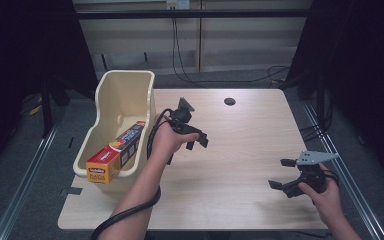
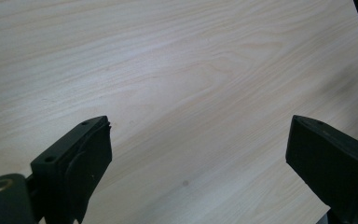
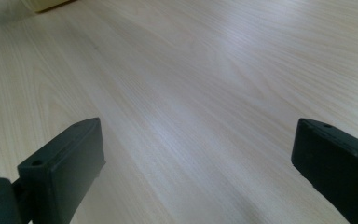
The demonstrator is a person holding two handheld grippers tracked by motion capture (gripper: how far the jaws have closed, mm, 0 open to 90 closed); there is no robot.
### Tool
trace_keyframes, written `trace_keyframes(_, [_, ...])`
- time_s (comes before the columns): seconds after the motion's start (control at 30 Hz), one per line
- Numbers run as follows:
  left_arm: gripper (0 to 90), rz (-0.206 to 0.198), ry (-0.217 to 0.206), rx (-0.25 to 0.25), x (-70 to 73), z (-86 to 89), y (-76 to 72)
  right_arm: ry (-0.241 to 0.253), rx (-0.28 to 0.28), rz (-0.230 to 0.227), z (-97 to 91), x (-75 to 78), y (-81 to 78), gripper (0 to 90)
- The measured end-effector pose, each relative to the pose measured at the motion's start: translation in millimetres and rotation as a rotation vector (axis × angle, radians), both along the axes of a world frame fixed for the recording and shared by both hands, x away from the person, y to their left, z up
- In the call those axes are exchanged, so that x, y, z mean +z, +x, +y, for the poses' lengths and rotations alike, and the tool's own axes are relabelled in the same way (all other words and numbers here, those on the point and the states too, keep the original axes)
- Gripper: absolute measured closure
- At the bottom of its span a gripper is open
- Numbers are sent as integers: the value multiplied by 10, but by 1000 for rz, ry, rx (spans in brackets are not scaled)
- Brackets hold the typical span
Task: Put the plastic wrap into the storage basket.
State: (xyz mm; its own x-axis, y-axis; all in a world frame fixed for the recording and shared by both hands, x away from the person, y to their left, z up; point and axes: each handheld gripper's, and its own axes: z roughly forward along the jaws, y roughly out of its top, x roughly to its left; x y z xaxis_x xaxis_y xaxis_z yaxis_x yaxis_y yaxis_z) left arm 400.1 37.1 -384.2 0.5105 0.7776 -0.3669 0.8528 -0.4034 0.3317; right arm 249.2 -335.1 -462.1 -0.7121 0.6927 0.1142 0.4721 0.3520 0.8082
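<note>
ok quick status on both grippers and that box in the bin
Left gripper open, empty, above table beside bin. Right gripper open, empty, near table's right edge. Foil box lying slanted in bin, untouched. Nothing between grippers and bin.

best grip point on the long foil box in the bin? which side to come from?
Take the box near its orange near end, which sticks out over the bin's low front rim. Come from above, jaws across its narrow width: it lies tilted lengthwise, and the bin walls likely block a side approach farther in. The left gripper, open, is closer.
</note>
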Motion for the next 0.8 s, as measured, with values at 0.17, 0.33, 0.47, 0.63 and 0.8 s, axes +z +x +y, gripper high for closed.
trace_keyframes(0.17, [68, 5, -7, -6, -66, -21, -15, -1, 0, 1, 3, 0, -2, 22])
trace_keyframes(0.33, [69, 3, -11, -11, -139, -23, -32, -4, 1, -2, 0, -4, 1, 22])
trace_keyframes(0.47, [72, 5, -15, -10, -194, -26, -49, -7, 1, 1, 4, -7, 1, 22])
trace_keyframes(0.63, [72, 17, -30, -28, -267, -27, -76, -12, 0, 0, -2, -19, 4, 22])
trace_keyframes(0.8, [72, 18, -28, -23, -330, -25, -101, -12, -3, 1, -2, -17, 1, 22])
